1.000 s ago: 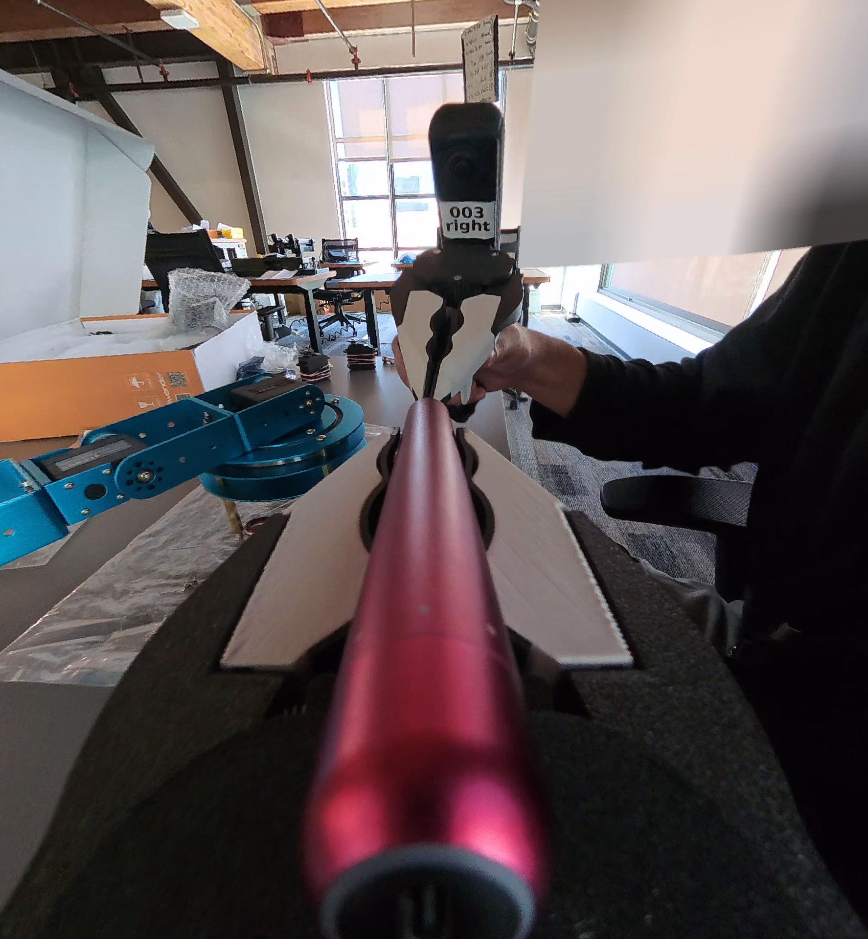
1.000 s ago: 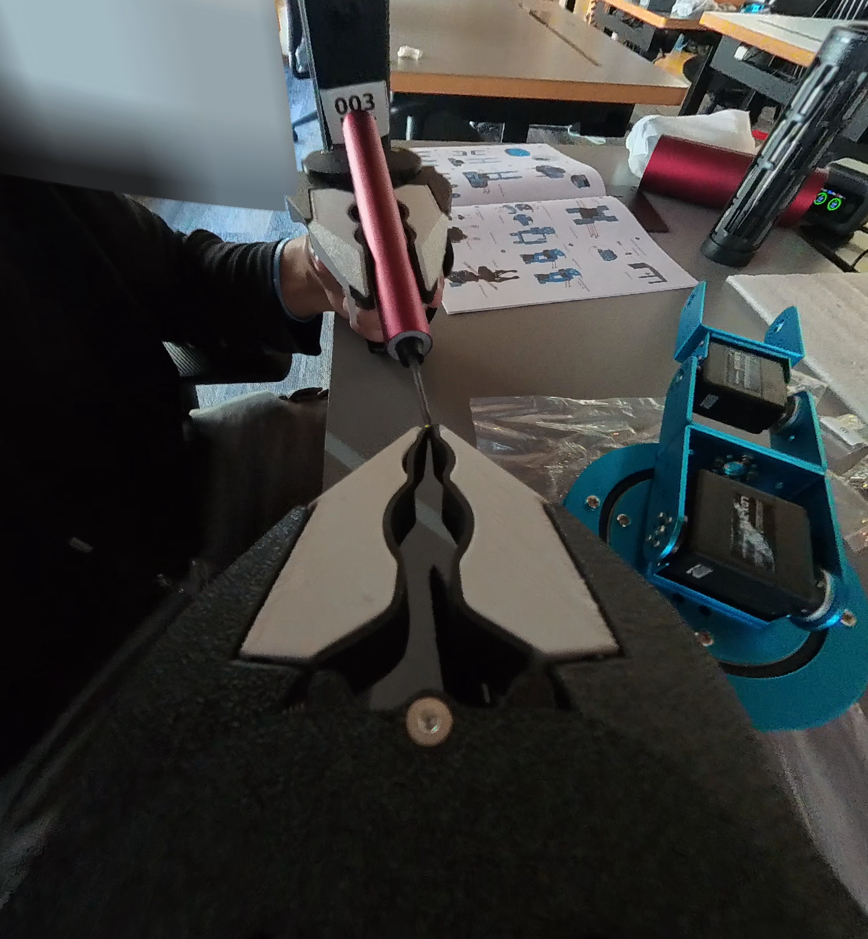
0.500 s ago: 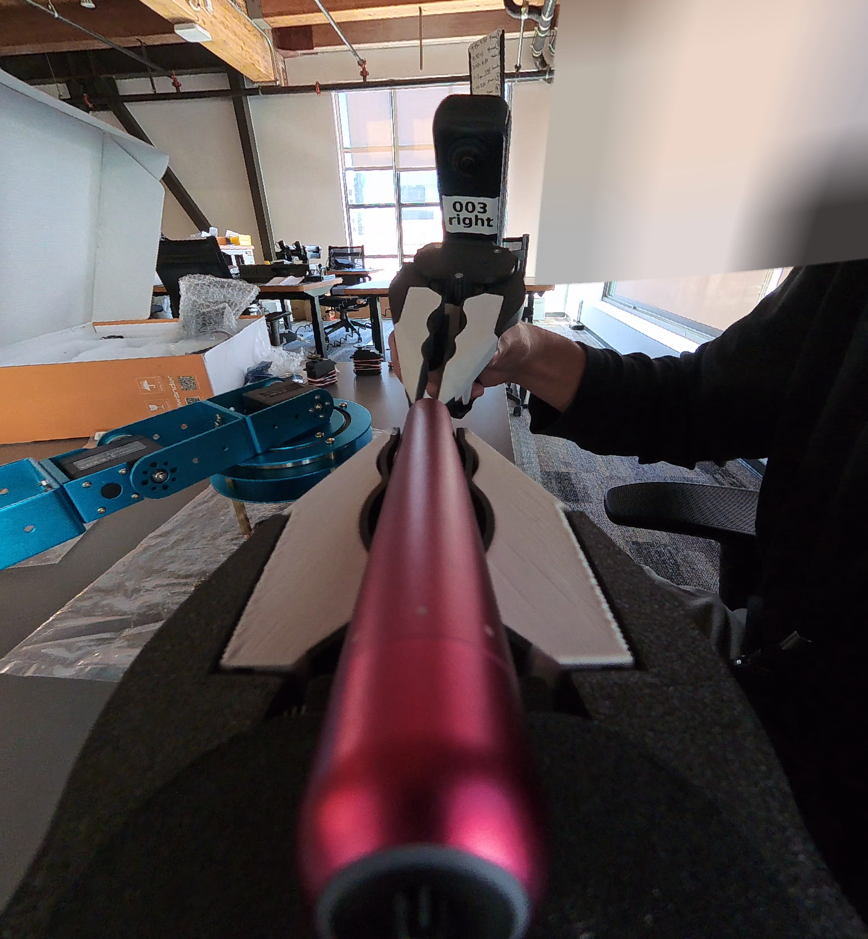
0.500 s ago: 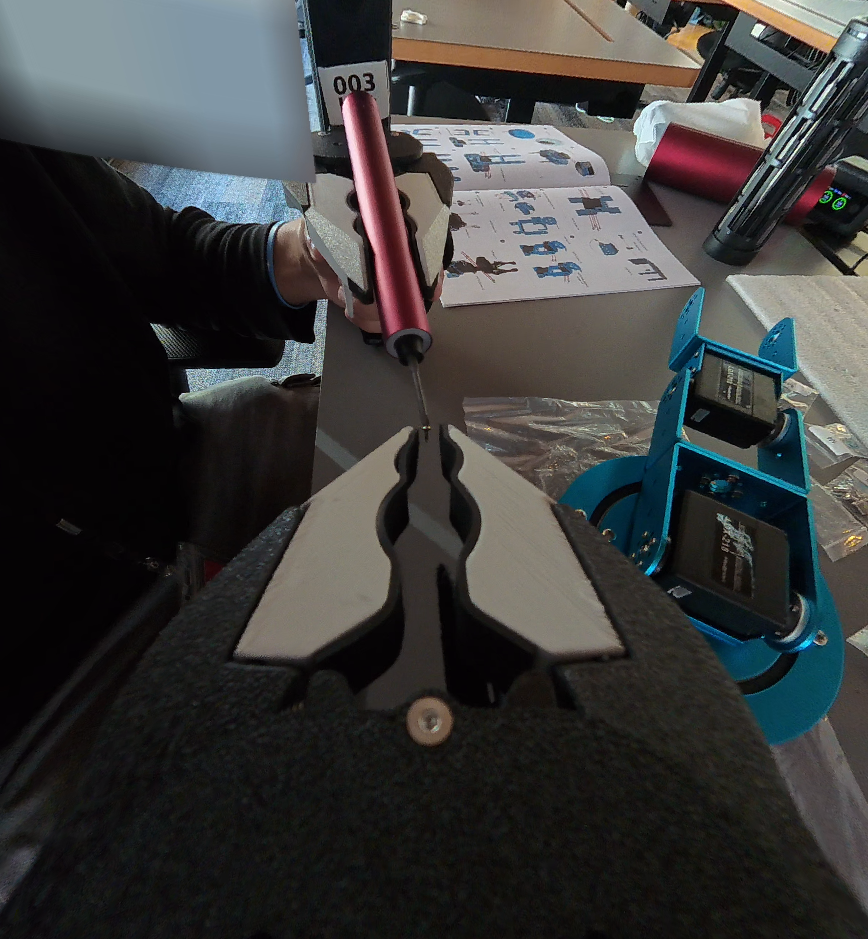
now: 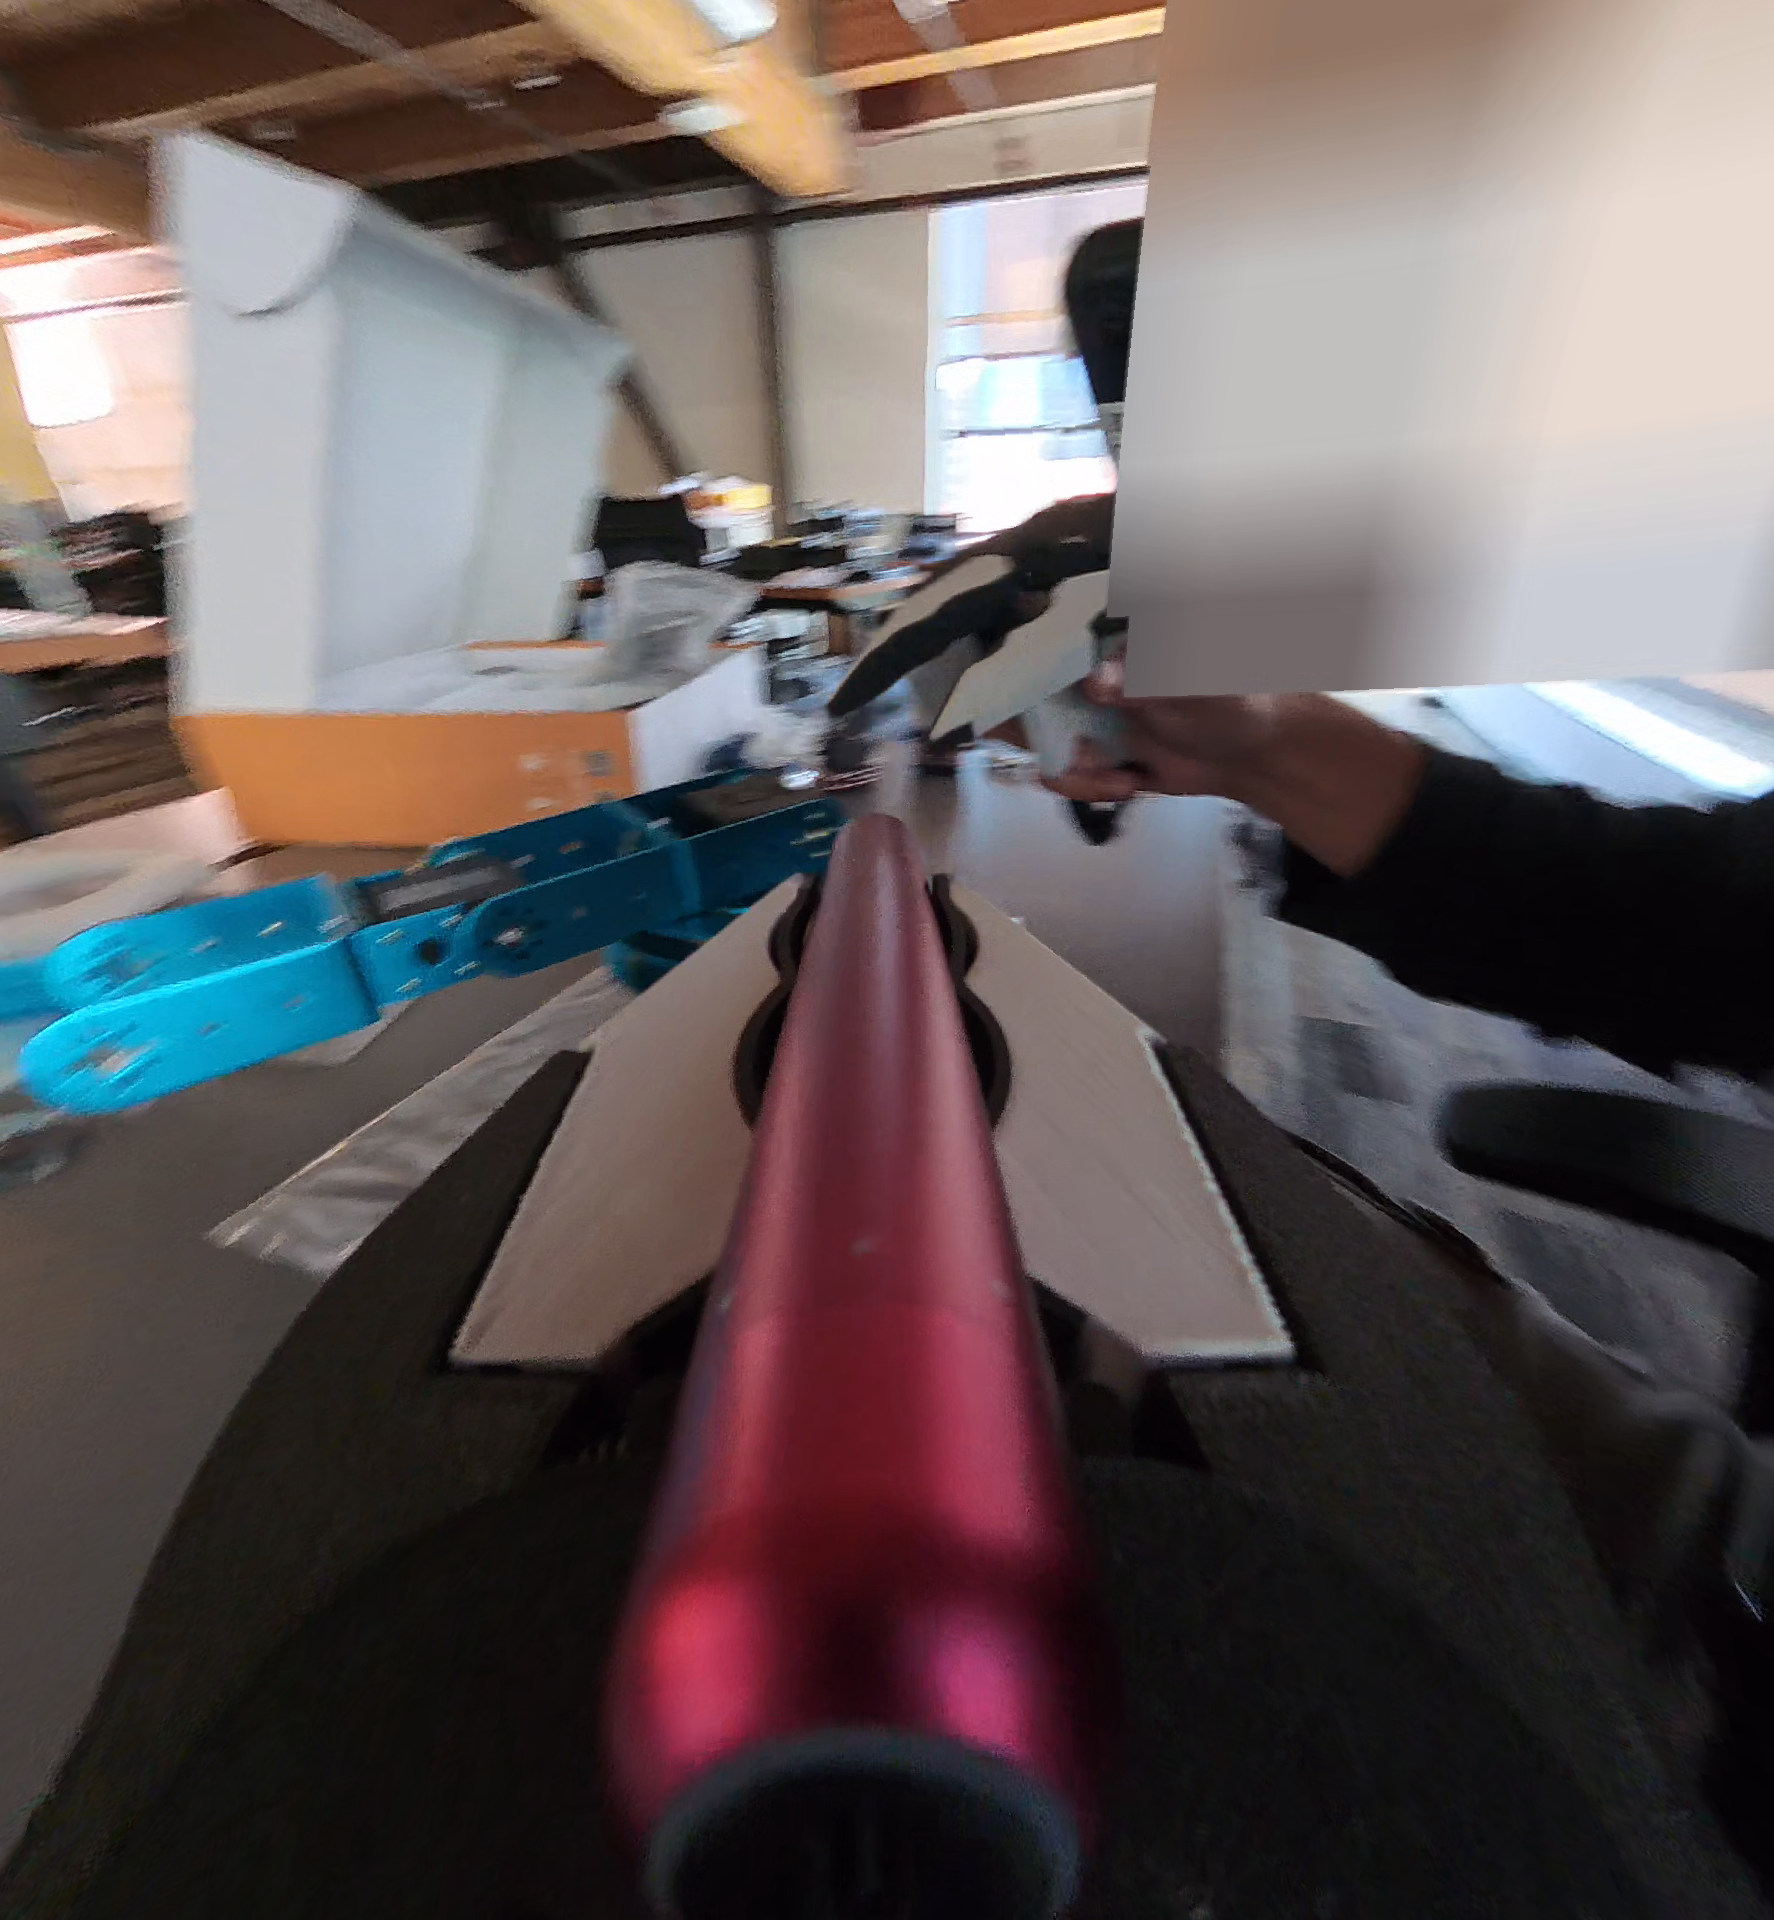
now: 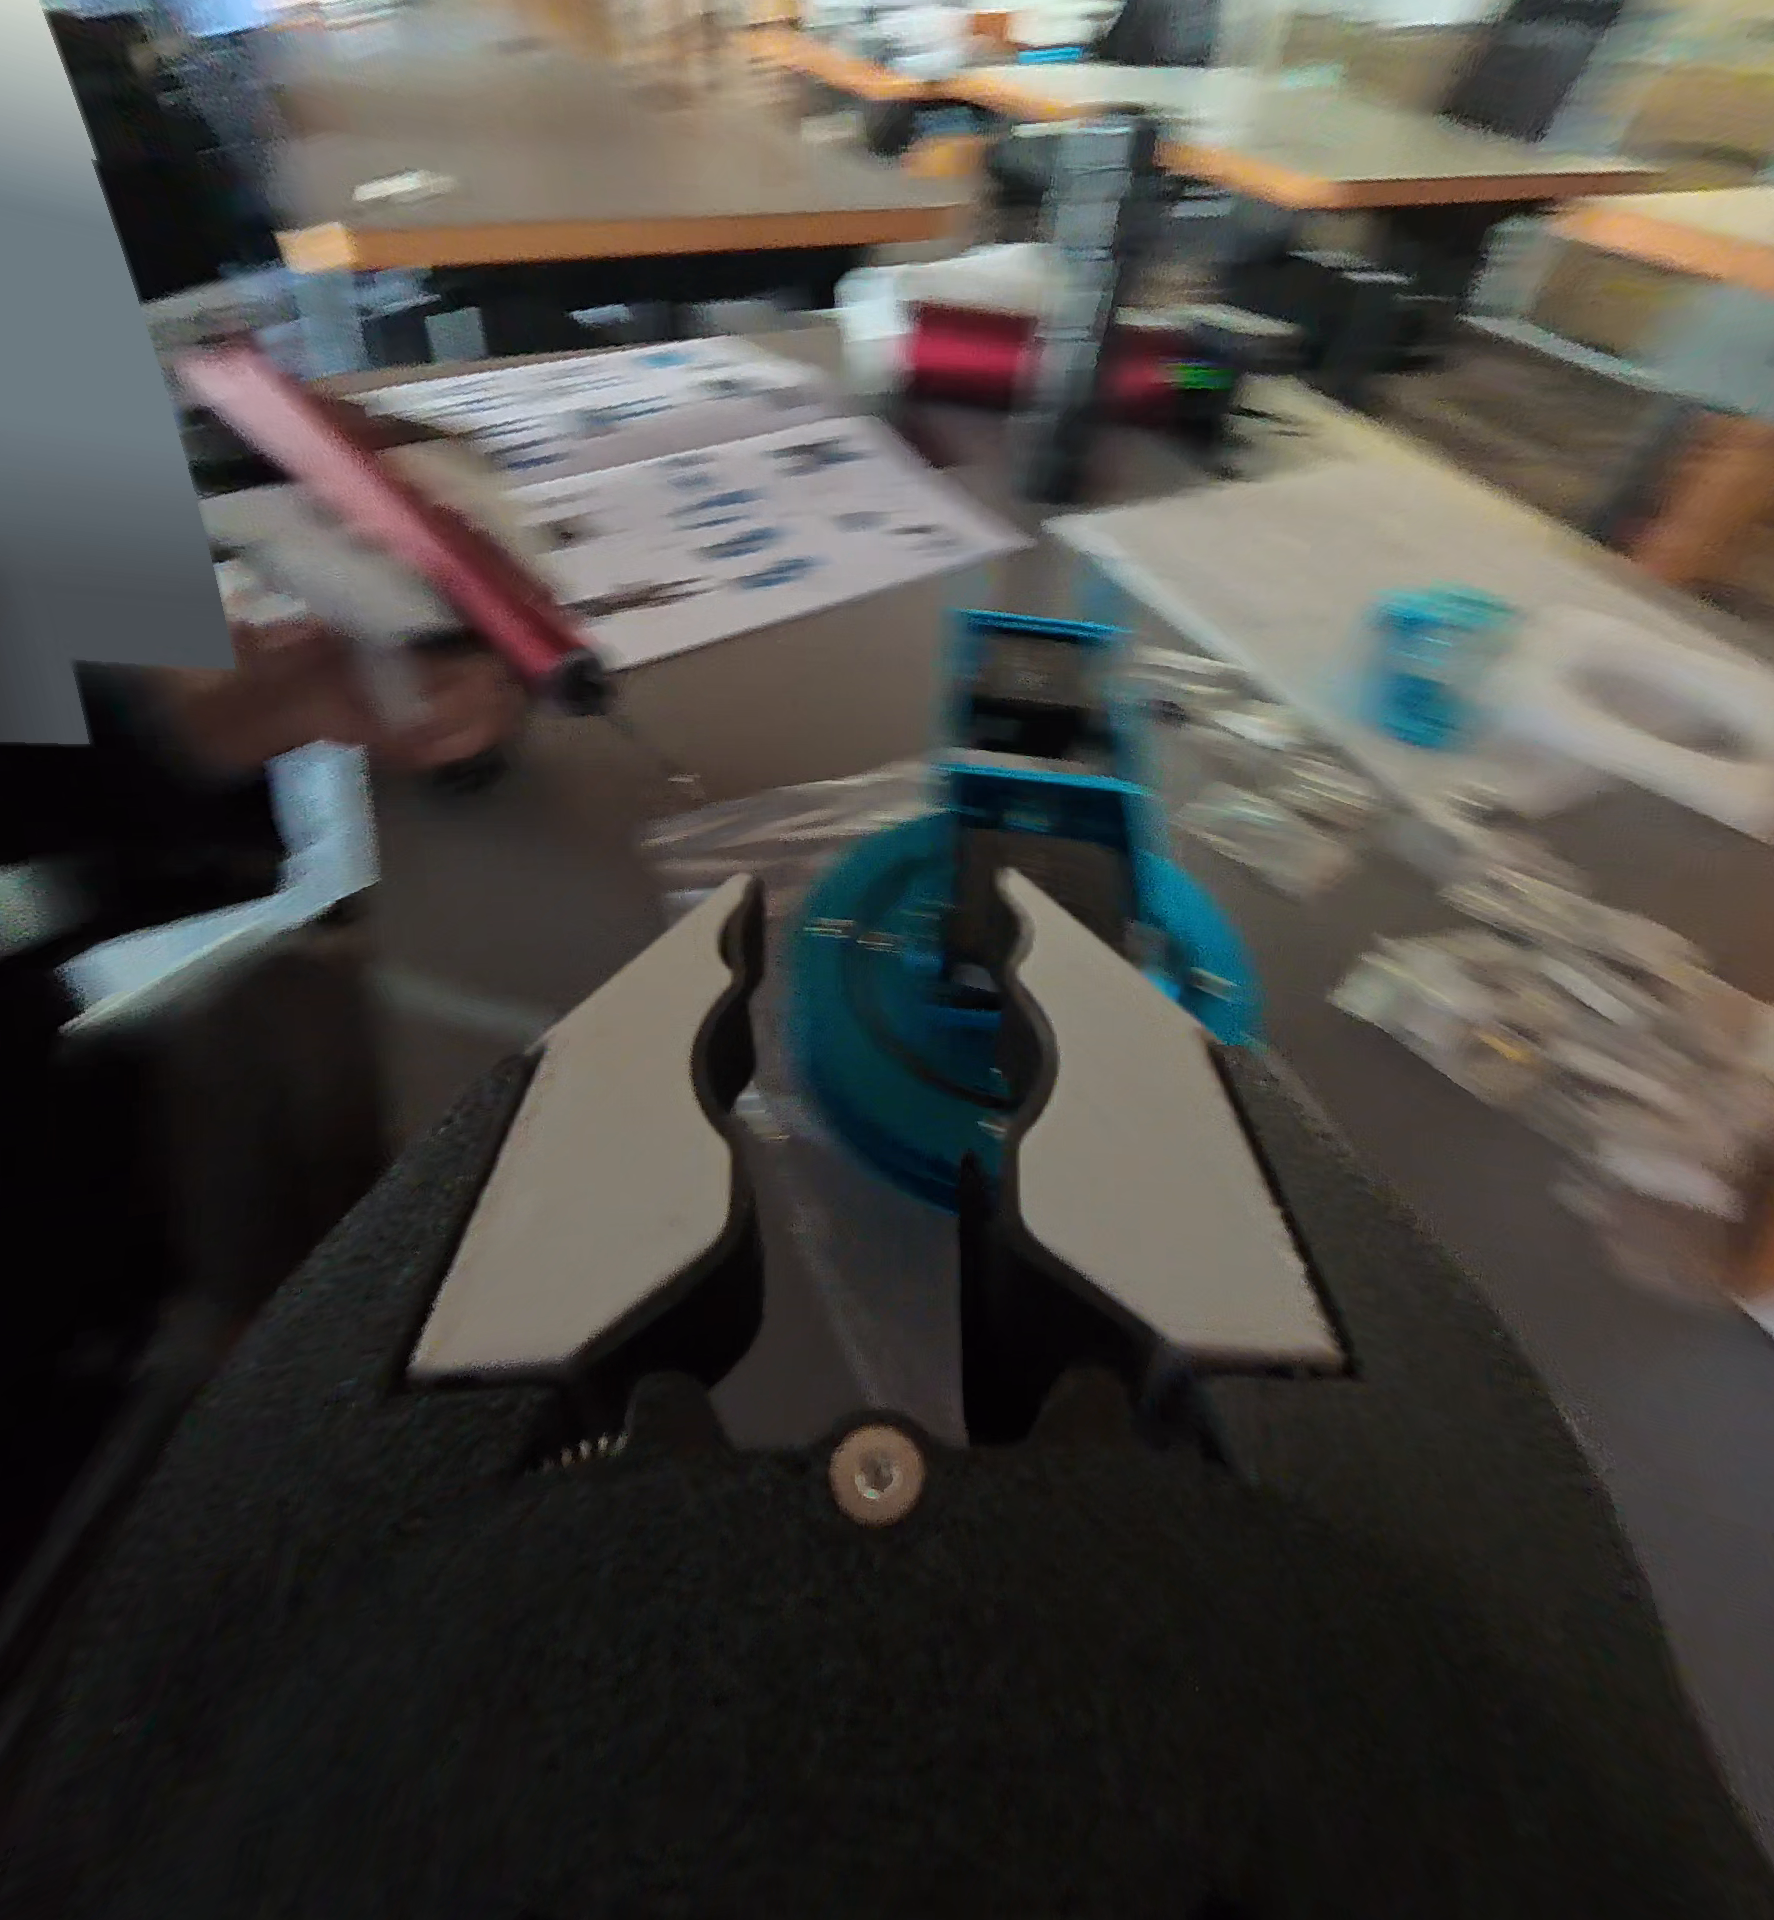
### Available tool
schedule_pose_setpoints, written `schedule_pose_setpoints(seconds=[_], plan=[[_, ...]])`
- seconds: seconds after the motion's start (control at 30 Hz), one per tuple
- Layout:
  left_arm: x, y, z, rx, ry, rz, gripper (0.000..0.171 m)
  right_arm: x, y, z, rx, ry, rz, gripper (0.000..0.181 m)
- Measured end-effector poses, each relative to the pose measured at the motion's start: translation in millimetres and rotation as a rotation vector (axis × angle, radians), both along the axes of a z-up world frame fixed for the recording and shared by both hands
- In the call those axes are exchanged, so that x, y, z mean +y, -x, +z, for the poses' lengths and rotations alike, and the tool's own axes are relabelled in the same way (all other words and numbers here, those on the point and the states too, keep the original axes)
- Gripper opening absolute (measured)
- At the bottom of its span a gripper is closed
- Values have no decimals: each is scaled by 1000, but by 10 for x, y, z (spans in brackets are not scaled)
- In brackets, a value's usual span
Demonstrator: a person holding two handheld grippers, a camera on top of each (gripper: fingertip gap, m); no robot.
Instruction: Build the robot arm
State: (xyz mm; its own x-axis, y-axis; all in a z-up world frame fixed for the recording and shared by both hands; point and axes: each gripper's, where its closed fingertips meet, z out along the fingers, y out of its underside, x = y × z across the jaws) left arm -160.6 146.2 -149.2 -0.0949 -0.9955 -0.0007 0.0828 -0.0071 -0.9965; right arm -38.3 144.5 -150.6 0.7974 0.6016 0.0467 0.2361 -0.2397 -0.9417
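Note:
My left gripper is shut on a red screwdriver, whose handle runs forward between the fingers. In the right wrist view the screwdriver slants at the left, its thin bit pointing down toward the table. My right gripper is open and empty, and the round base of a blue robot arm shows between its fingers. In the left wrist view the right gripper is held up at the right, apart from the screwdriver. The blue arm lies flat to the left. Both views are motion-blurred.
An open booklet, a black cylinder, a red case, white foam with a small blue part and bags of hardware lie on the grey table. An orange and white box stands behind. A chair armrest is at the right.
My right gripper was shut at the tip of the screwdriver bit; it has opened and swung right over the blue base. The left gripper and screwdriver have turned away to the left.

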Motion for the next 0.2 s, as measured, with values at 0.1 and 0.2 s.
schedule_pose_setpoints(seconds=[0.1,0.2], plan=[[61,-101,-13,24,-8,127,21,132,-196,-89,33,-18,-117,51],[-41,-201,11,15,-6,137,20,192,-239,-188,48,-13,-118,63]])
